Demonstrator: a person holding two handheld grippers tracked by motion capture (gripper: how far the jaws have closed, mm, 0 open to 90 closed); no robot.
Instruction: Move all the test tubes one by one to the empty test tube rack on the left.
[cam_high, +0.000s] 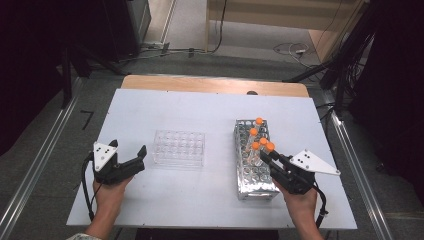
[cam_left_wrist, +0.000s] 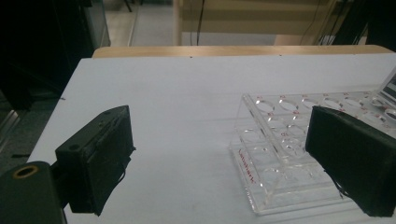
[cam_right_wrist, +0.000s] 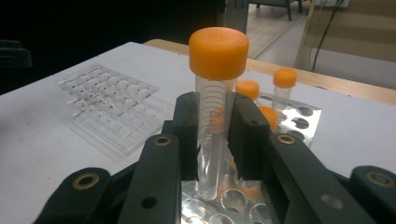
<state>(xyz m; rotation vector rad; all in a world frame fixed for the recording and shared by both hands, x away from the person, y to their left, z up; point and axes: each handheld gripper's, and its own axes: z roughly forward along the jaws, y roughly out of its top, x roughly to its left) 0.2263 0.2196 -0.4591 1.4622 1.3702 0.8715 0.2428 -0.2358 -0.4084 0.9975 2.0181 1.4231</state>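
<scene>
The orange-capped tube (cam_right_wrist: 215, 116) sits upright between the jaws of your right hand-held gripper (cam_right_wrist: 215, 135), which is clamped on its clear body just below the cap; its lower end stands at a hole of the silver rack (cam_right_wrist: 299, 116). From the high view, that tube (cam_high: 269, 148) is at the rack's right edge, near its middle, with four more orange-capped tubes (cam_high: 258, 131) just beside it toward the far end of the silver rack (cam_high: 252, 177). The rack lies lengthwise on the right half of the surface (cam_high: 165, 107), and your right hand-held gripper (cam_high: 268, 155) reaches in from its near right corner.

To the left of the silver rack, near the middle of the surface, rests a clear plastic rack (cam_high: 179, 147) (its holes hold nothing that you can see). Your left hand-held gripper (cam_high: 129, 156) hovers just beside that rack's left end with its jaws spread wide and nothing between them; in the left gripper view the clear plastic rack (cam_left_wrist: 285, 154) lies ahead, partly behind the right-hand jaw.

The surface is a white sheet over a wooden top (cam_high: 215, 85), whose bare edge shows along the far side. Around it the room is dim: grey floor (cam_high: 240, 62), metal rails (cam_high: 37, 165) on both sides, cables (cam_high: 292, 49) trailing on the floor beyond, and dark equipment (cam_high: 117, 27) at the far left.
</scene>
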